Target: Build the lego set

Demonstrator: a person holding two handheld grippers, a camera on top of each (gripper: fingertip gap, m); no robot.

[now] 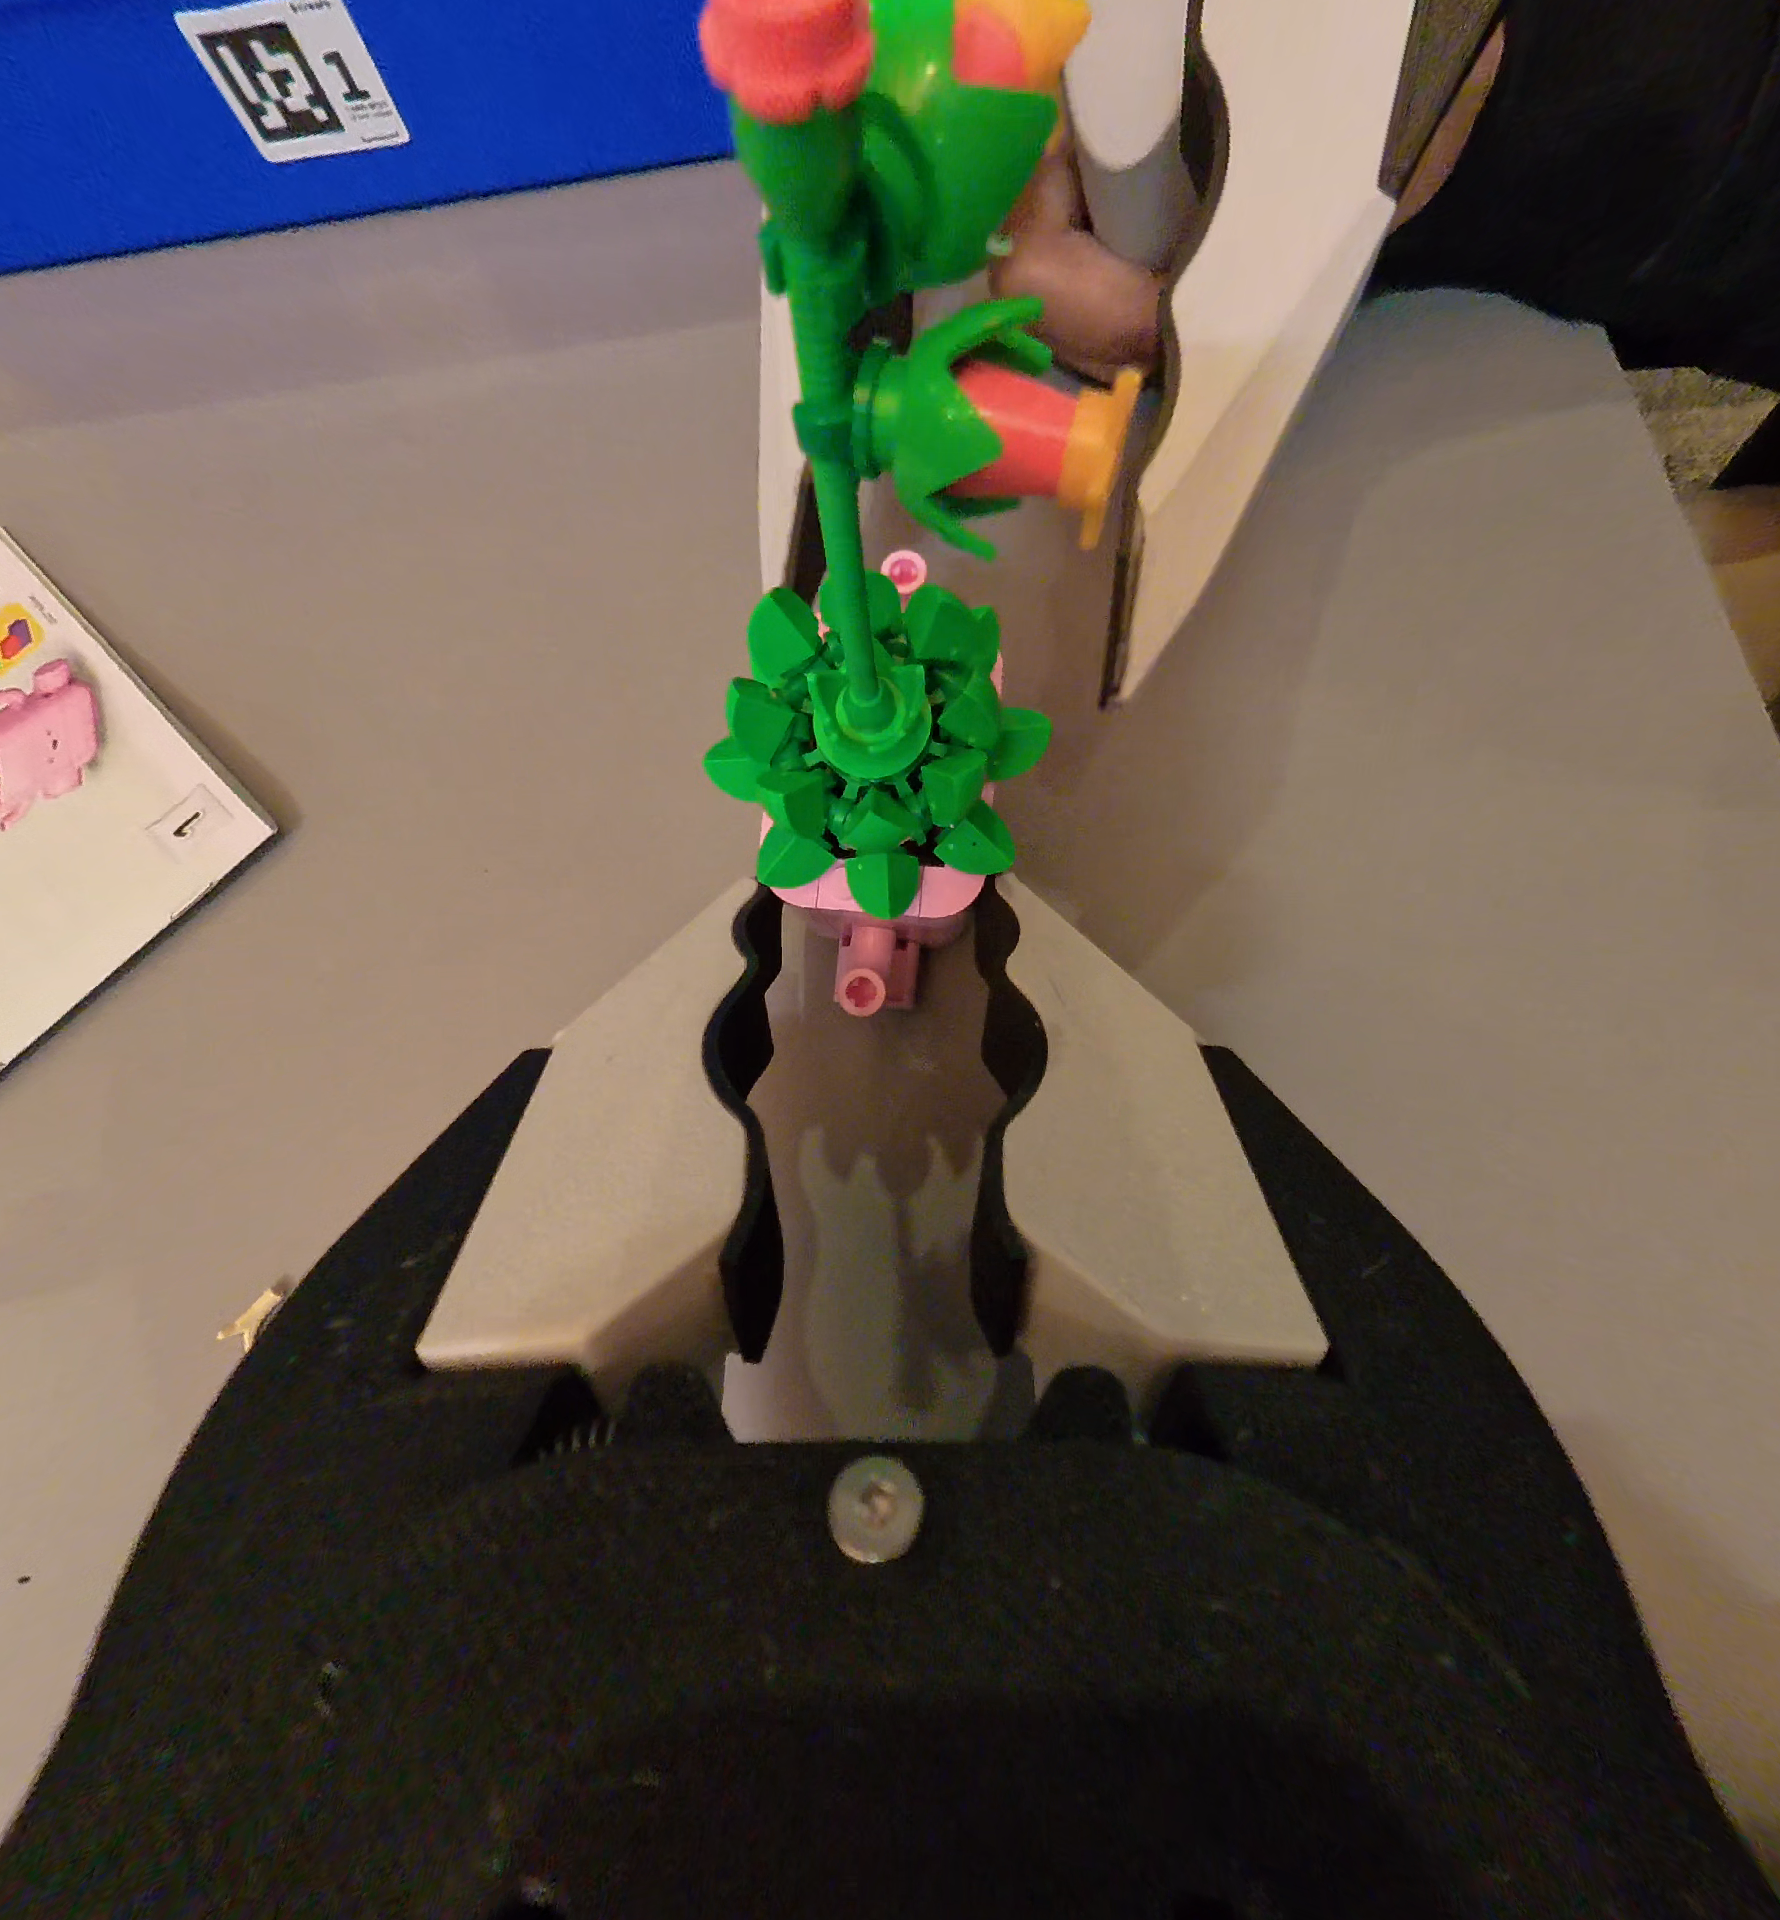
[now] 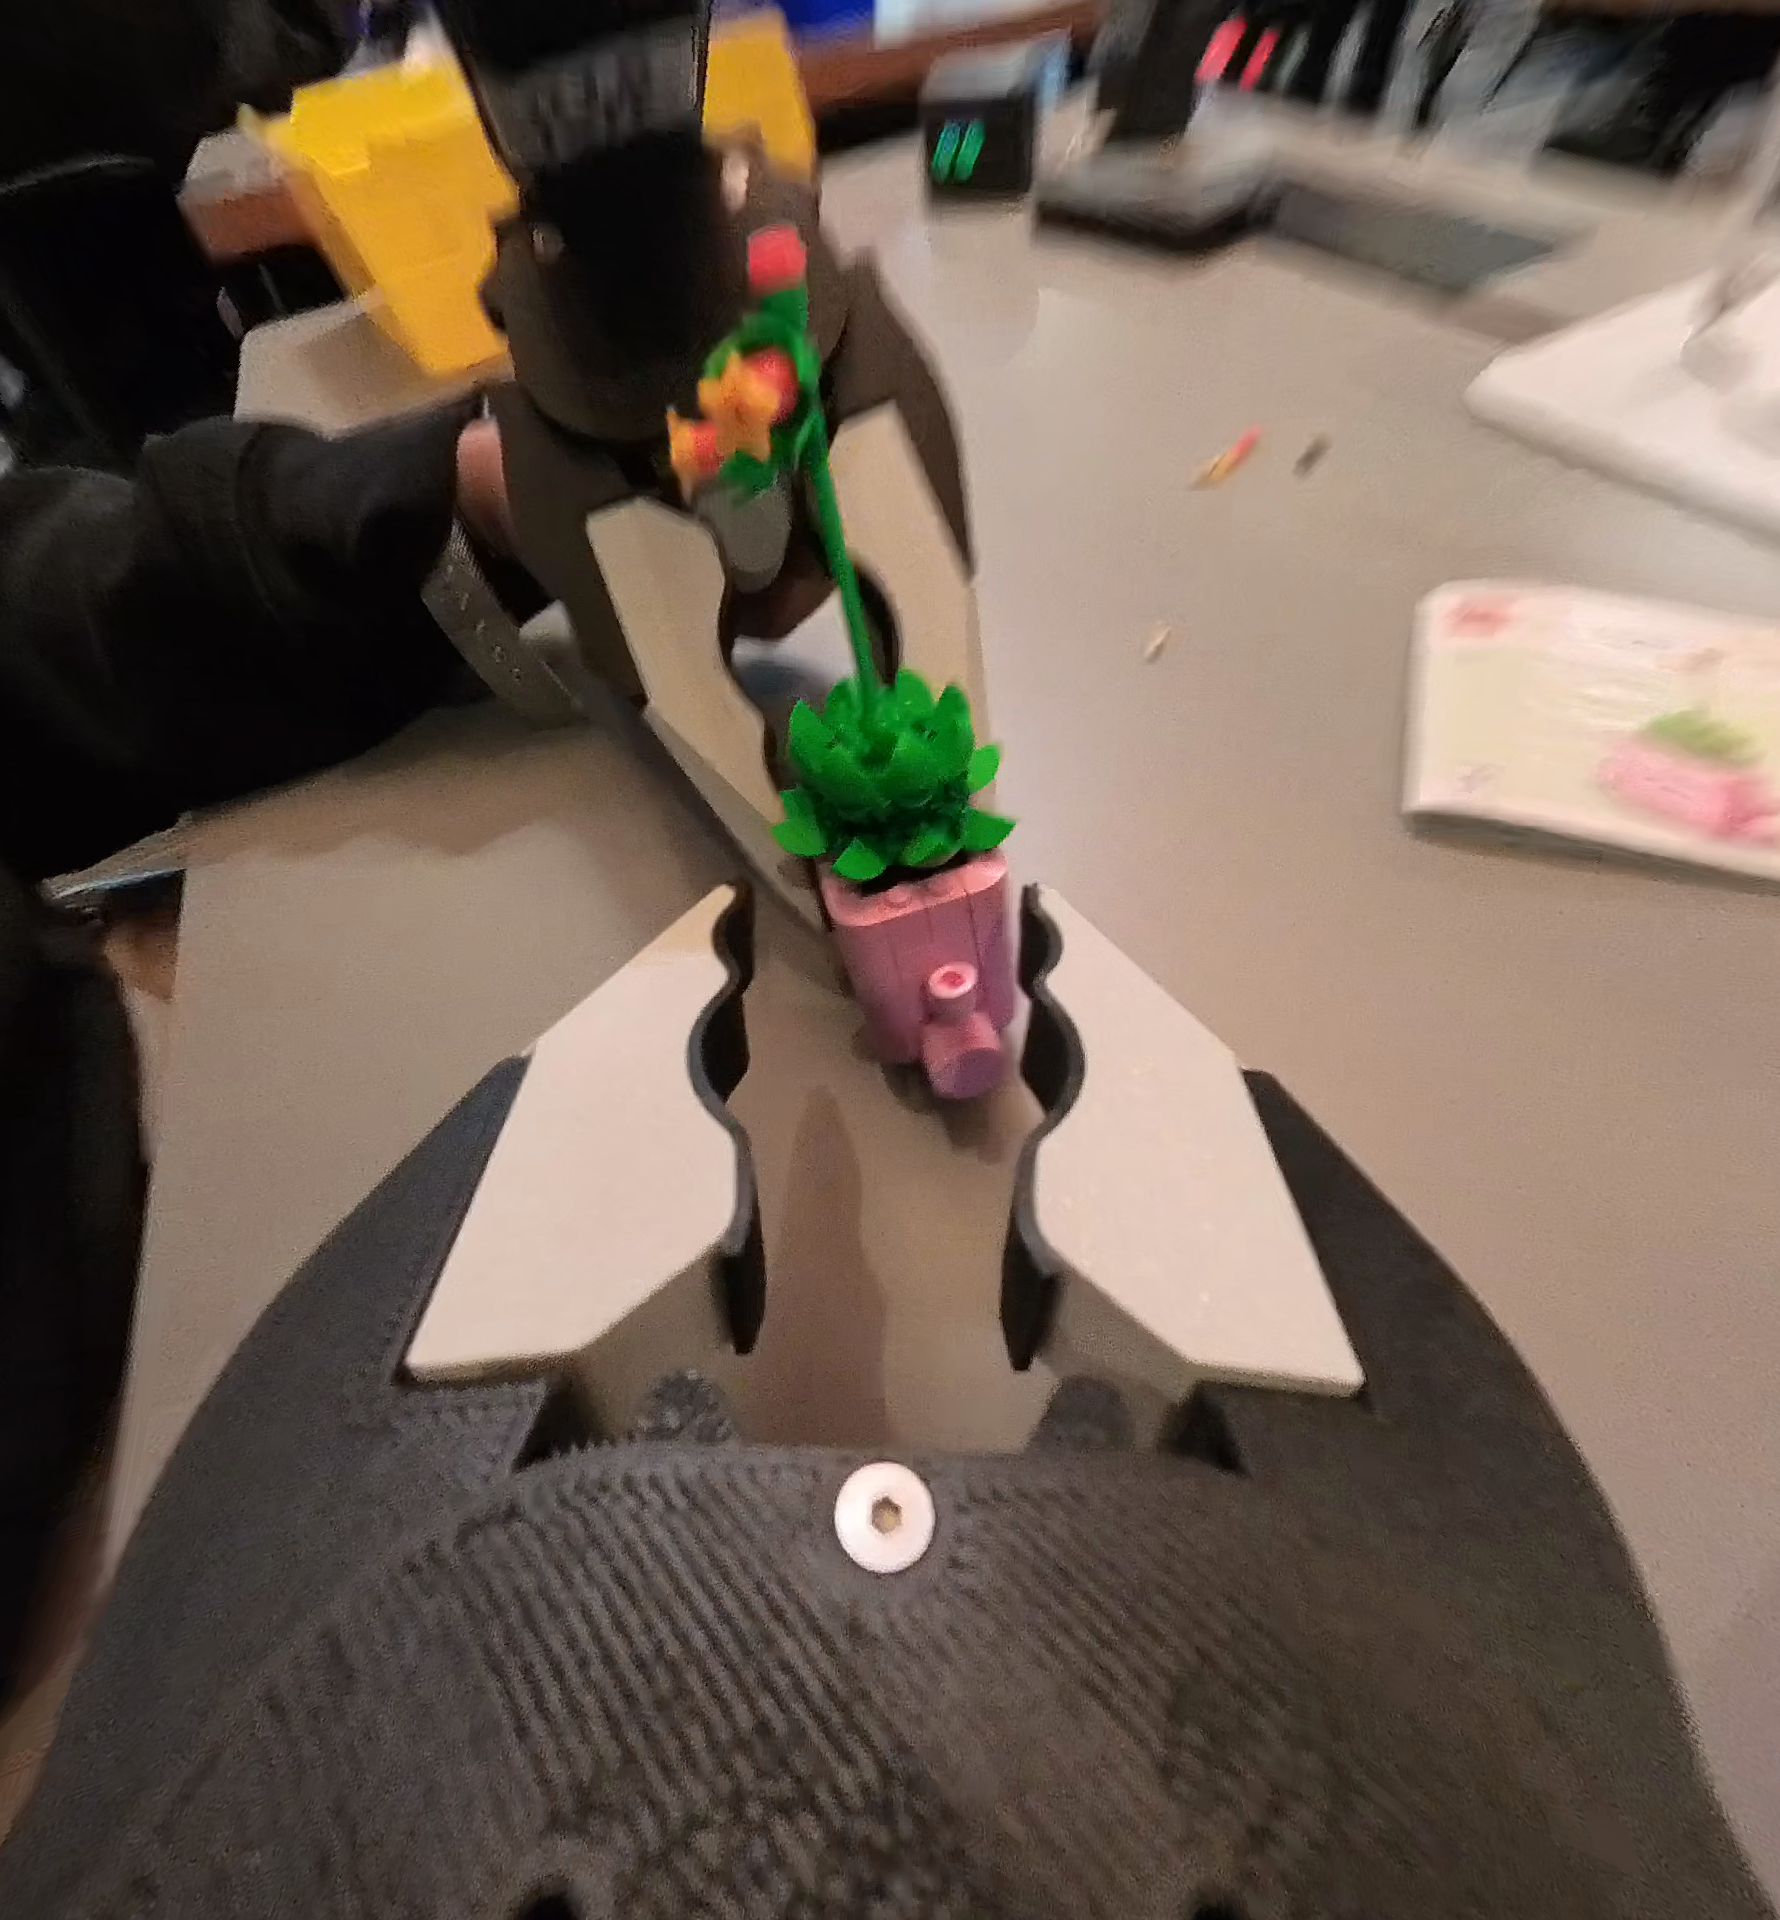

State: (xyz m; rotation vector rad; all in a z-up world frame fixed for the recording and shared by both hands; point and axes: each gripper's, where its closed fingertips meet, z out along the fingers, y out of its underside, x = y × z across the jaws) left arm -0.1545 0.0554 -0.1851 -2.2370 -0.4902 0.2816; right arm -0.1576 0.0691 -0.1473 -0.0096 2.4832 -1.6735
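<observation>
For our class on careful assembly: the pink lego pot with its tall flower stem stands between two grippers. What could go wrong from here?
1. The flower stem is tall and leans, with heavy blooms on top; a nudge could tip the pink pot.
2. The left gripper and the right gripper both crowd the pot with jaws apart; closing carelessly might knock off the green leaves.

A white tag (image 1: 292, 78) with a black square code pattern and a digit sits on the blue box (image 1: 86, 135). The instruction booklet (image 1: 44, 800) on the desk (image 1: 450, 520) carries small printed numbers and a code square.
</observation>
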